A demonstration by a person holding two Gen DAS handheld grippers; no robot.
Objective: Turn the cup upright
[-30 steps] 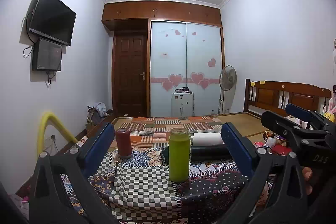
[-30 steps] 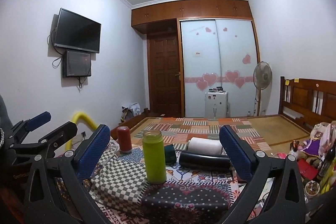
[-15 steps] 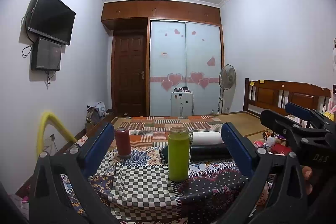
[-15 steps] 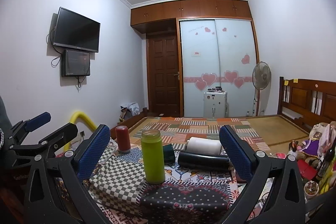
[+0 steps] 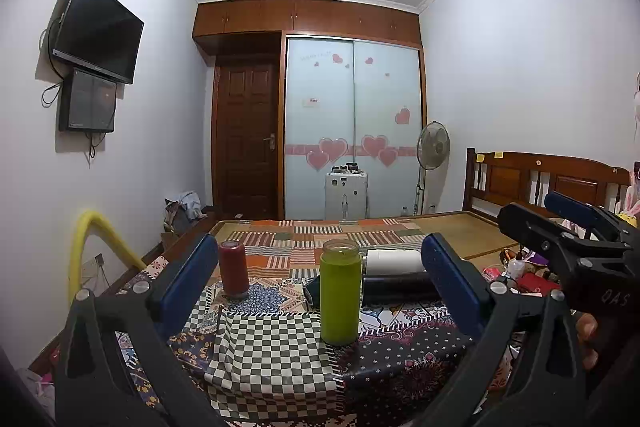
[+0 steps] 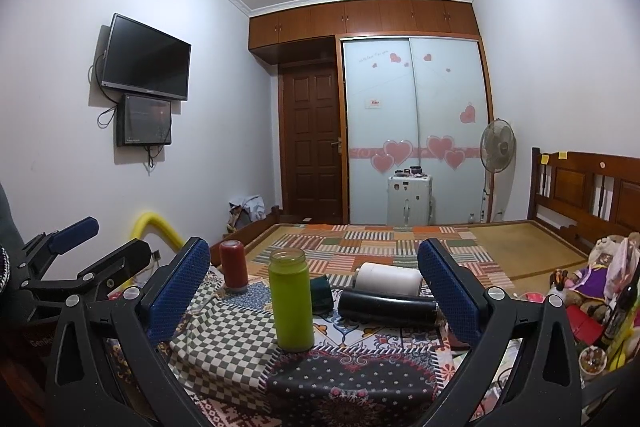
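A lime green cup (image 5: 340, 293) (image 6: 291, 301) stands upright with its open mouth up on the patterned cloth. A red cup (image 5: 233, 269) (image 6: 235, 264) stands behind it to the left. A black cup (image 5: 400, 289) (image 6: 386, 307) and a white cup (image 5: 394, 262) (image 6: 389, 279) lie on their sides to the right. My left gripper (image 5: 320, 287) and right gripper (image 6: 314, 291) are both open and empty, held short of the cups with the green cup between the fingers in each view.
The cups rest on a table under patchwork and checked cloths (image 5: 272, 355). A bed with a wooden headboard (image 5: 552, 179) lies beyond. Toys and bottles (image 6: 600, 283) crowd the right side. A yellow tube (image 5: 86, 247) arches at the left.
Both views have shifted only slightly; the cups stay where they were and both grippers remain open.
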